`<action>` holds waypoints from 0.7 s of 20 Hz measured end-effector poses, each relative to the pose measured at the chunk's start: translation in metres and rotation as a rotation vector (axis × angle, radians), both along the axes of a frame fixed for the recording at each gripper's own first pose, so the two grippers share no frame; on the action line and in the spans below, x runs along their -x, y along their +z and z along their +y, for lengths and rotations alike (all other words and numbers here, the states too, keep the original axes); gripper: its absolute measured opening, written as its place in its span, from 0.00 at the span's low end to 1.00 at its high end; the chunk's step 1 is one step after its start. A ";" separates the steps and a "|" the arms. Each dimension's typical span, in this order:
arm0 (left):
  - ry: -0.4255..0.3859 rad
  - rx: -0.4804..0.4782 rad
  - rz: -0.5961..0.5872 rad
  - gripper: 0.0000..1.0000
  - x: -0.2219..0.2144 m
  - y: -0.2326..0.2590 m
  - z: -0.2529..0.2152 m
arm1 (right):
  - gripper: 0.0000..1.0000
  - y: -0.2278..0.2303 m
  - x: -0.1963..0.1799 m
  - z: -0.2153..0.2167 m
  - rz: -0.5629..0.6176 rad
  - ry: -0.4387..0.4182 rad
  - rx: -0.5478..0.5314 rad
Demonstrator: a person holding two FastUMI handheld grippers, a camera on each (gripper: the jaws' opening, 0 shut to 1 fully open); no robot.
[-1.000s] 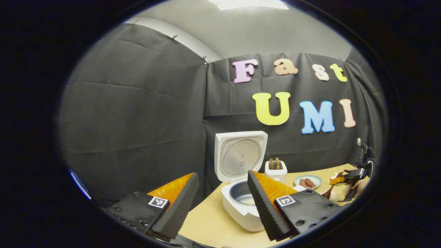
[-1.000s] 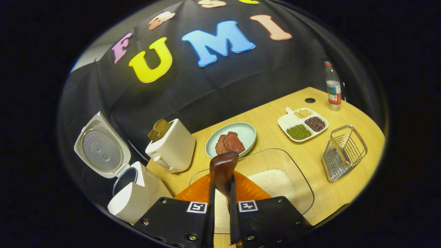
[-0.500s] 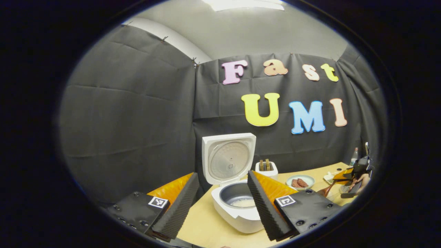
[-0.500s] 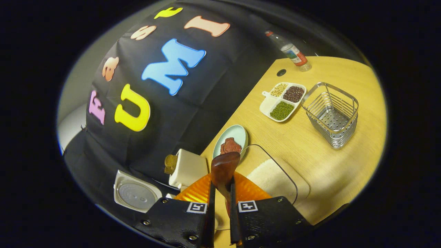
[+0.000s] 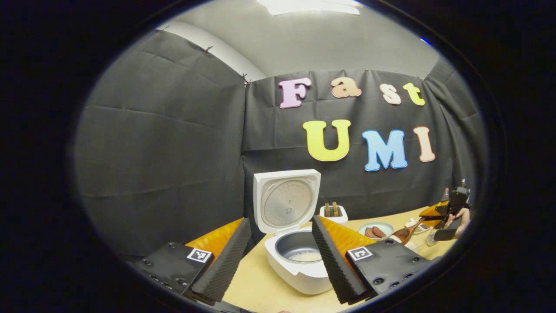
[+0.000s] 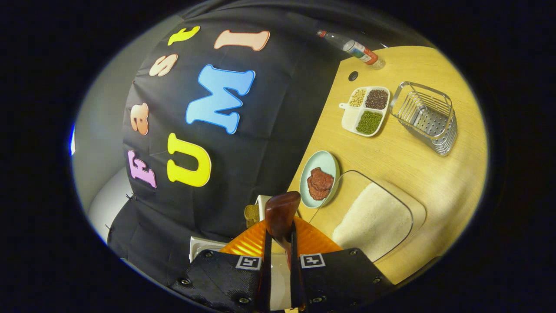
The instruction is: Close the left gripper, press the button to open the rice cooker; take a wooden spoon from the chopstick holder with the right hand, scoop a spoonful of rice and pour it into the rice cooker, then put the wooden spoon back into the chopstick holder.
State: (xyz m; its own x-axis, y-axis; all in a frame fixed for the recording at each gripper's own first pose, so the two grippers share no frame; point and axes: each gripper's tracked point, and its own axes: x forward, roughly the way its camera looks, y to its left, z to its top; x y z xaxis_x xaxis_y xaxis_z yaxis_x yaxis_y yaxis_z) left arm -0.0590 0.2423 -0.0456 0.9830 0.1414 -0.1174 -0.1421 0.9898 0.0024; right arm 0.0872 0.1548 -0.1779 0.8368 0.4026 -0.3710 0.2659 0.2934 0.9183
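I hold the dark brown wooden spoon (image 6: 281,213) pinched between both fingers of my right gripper (image 6: 278,278), its bowl standing out ahead of the fingers and rolled over on its side; judging by the task, this tipped hold suits pouring a scoop into the white rice cooker (image 5: 299,261) or carrying the spoon off once it is emptied, and I cannot tell whether grains are left in the bowl. The cooker is my landmark: its square lid (image 5: 286,200) stands up, hinged back, so the grey inner pot is exposed, and a thin layer of white rice (image 5: 306,256) lies in it. My left gripper (image 5: 280,256) waits with its fingers spread wide and nothing between them, just in front of the cooker, likely kept clear since the button job looks done. Beyond the cooker on the pale wooden counter (image 6: 408,174) sits a white toaster (image 5: 333,214), then a pale green plate of reddish meat slices (image 6: 320,179), then the clear glass dish of white rice (image 6: 375,219) used for scooping. Farthest from the cooker stands the square wire chopstick holder (image 6: 428,117), empty and open at the top, ready to take the spoon, beside a white divided tray of beans (image 6: 367,111).
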 end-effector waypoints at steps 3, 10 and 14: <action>0.011 0.009 0.000 1.00 0.003 -0.001 0.007 | 0.18 0.029 -0.004 0.019 -0.045 0.023 -0.037; 0.059 0.020 0.003 0.98 0.020 -0.006 0.028 | 0.18 0.070 -0.014 0.067 -0.111 0.084 -0.089; 0.101 0.031 0.013 0.98 0.030 -0.012 0.045 | 0.18 0.084 -0.017 0.105 -0.137 0.139 -0.107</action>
